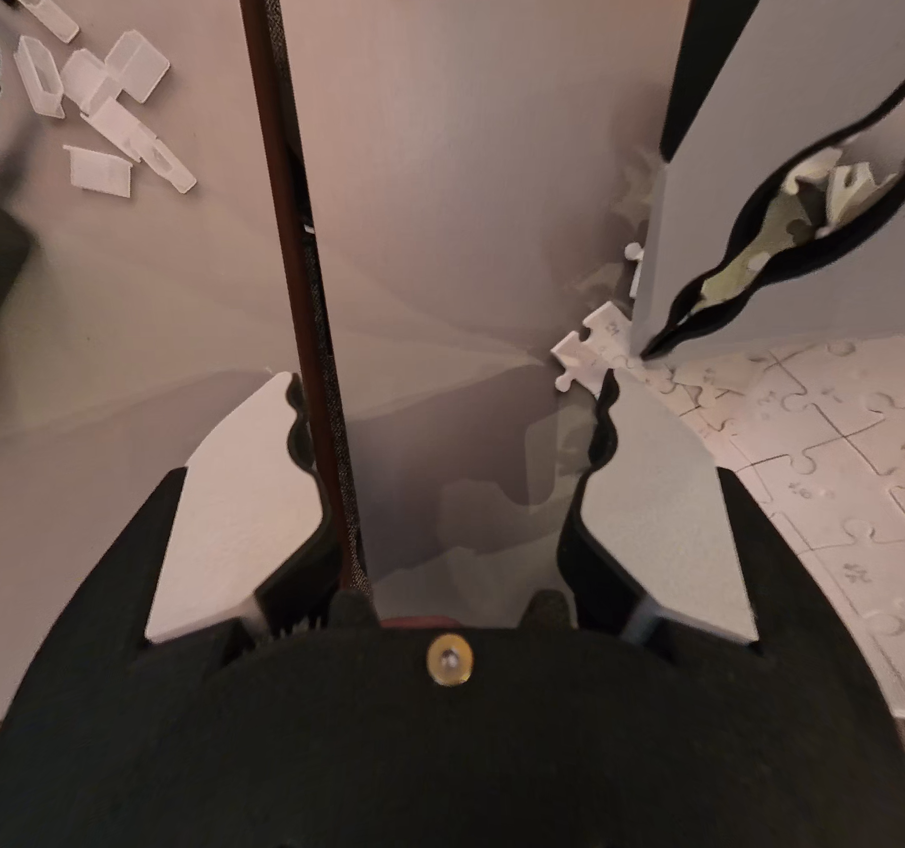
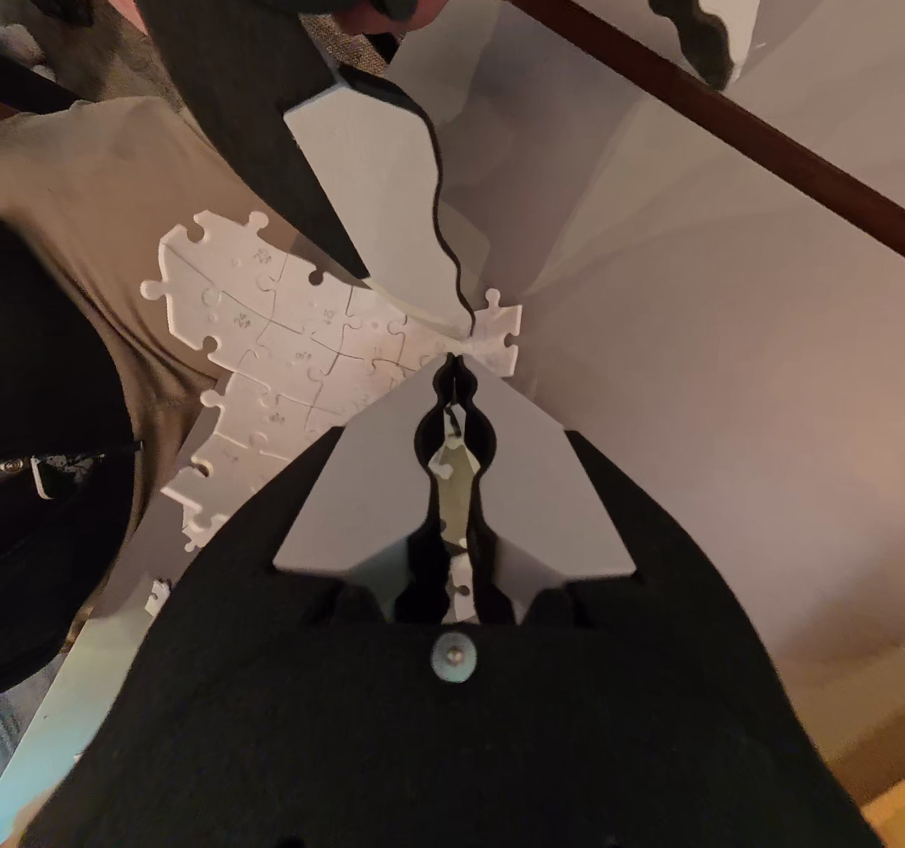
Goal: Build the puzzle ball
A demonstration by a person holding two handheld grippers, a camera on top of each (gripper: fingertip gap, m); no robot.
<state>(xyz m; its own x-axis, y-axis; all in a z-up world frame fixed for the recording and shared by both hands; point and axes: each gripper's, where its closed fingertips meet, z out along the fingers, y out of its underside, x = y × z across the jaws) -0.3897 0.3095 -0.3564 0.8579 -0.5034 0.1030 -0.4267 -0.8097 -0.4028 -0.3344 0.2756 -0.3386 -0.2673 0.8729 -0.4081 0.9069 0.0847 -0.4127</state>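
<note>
A curved white sheet of joined puzzle pieces (image 2: 274,330) hangs in the air over a person's lap. It also fills the right of the left wrist view (image 1: 803,437). My right gripper (image 2: 455,361) is shut, its tips pinching the sheet where an end piece (image 2: 499,334) sticks out. In the left wrist view the right gripper (image 1: 646,352) comes in from the upper right. My left gripper (image 1: 450,398) is open and empty. Its right finger (image 1: 651,506) lies against the sheet's edge, beside the end piece (image 1: 587,349).
Several clear plastic bits (image 1: 107,104) lie on the pale table at the upper left. A dark brown table edge (image 1: 294,286) runs up the view, also seen in the right wrist view (image 2: 710,109). Loose pieces (image 1: 803,197) show between the right gripper's fingers.
</note>
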